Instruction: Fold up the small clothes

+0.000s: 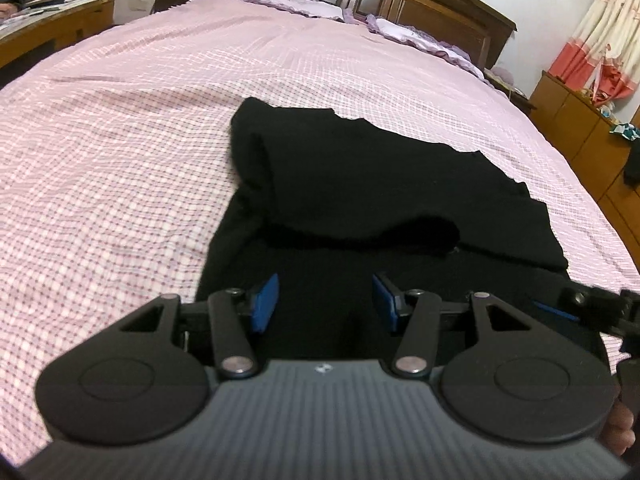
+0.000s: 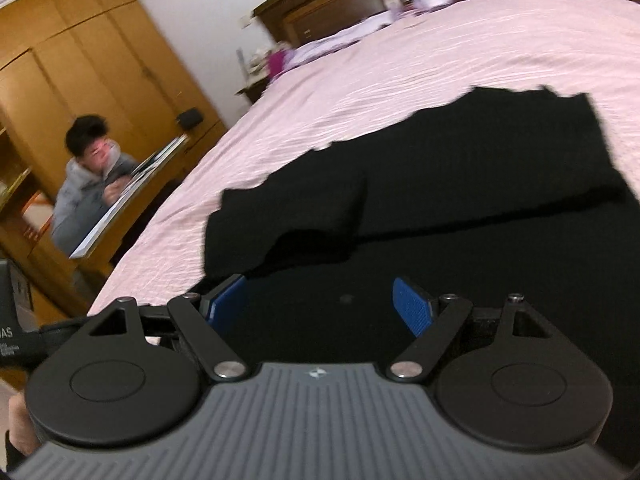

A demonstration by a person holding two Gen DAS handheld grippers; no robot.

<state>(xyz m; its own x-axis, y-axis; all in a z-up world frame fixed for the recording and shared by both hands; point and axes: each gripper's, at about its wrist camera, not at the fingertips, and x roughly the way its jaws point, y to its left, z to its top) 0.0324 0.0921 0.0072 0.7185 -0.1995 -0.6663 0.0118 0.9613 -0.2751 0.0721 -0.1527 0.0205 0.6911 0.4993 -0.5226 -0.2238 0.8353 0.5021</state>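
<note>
The garment (image 1: 360, 184), black and small, lies flat on the bed (image 1: 140, 128), on its pink checked cover, near the edge closest to the cameras. It looks partly folded: one side part, perhaps a sleeve, is laid inward across the body, making a raised layer with a dark fold line running across the middle. The rest is spread out in a rough rectangle, and its far edge is uneven. The fabric is too dark to read finer detail.

The left gripper (image 1: 325, 300) hovers over the near edge of the cloth, fingers apart and holding nothing. The right gripper (image 2: 320, 306) is just beside it, also spread wide and empty above the cloth.

By my judgement the folding is begun but not finished: the near portion probably needs bringing over, and both near corners lie within reach.
</note>
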